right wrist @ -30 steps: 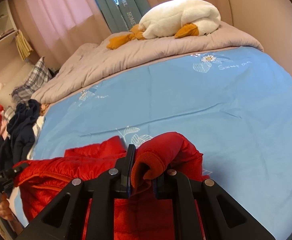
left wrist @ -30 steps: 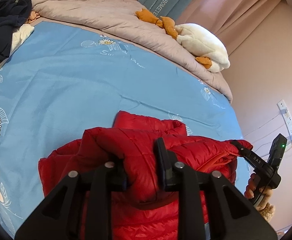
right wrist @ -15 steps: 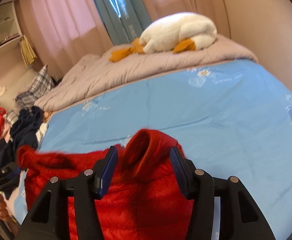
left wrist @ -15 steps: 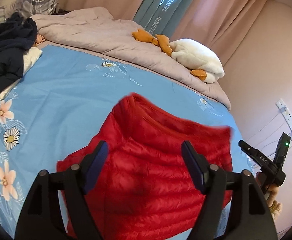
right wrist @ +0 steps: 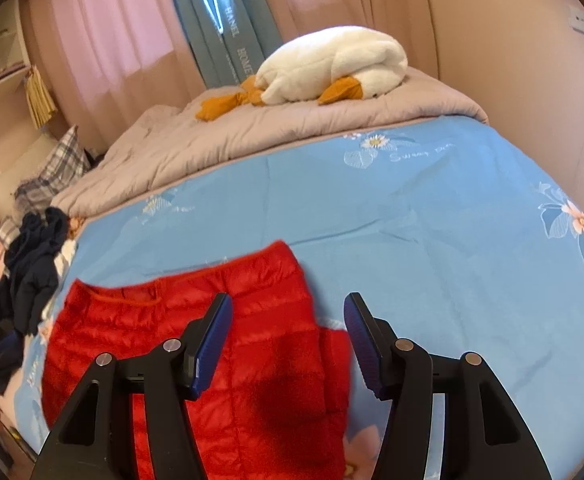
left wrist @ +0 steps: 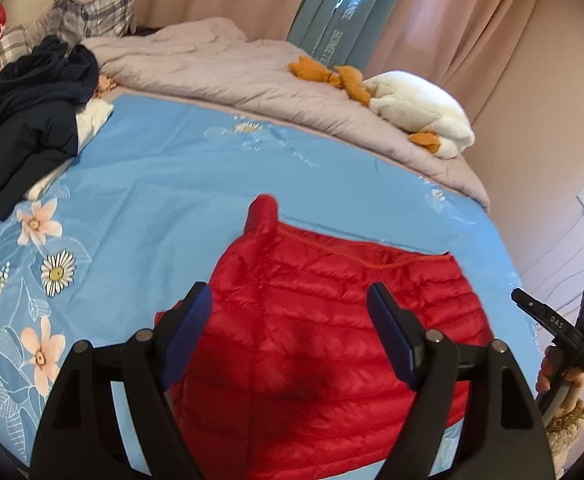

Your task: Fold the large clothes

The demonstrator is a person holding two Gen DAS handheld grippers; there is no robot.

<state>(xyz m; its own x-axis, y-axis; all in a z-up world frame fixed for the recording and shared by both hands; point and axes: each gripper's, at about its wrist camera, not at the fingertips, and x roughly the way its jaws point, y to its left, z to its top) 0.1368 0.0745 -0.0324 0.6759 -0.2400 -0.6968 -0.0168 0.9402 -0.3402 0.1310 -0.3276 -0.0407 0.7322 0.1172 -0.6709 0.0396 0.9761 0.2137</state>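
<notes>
A red quilted jacket (left wrist: 324,340) lies spread flat on the blue flowered sheet (left wrist: 163,184) of the bed, at the near edge. 1 narrow part of it points up toward the middle of the bed.

The left gripper (left wrist: 289,328) hangs above the jacket with its jaws wide apart, and nothing is between them. The right gripper (right wrist: 287,340) is also above the jacket, over its right side, and its jaws are wide and hold nothing. In the left view, the right gripper shows at the right edge, beside the bed.

Behind the sheet there is a grey duvet (left wrist: 227,76), and on it rests a white plush goose (right wrist: 332,68) with orange feet. A pile of dark clothes (left wrist: 31,116) sits at the left side of the bed, well apart from the jacket. A plaid pillow (left wrist: 91,16) is behind this pile.
</notes>
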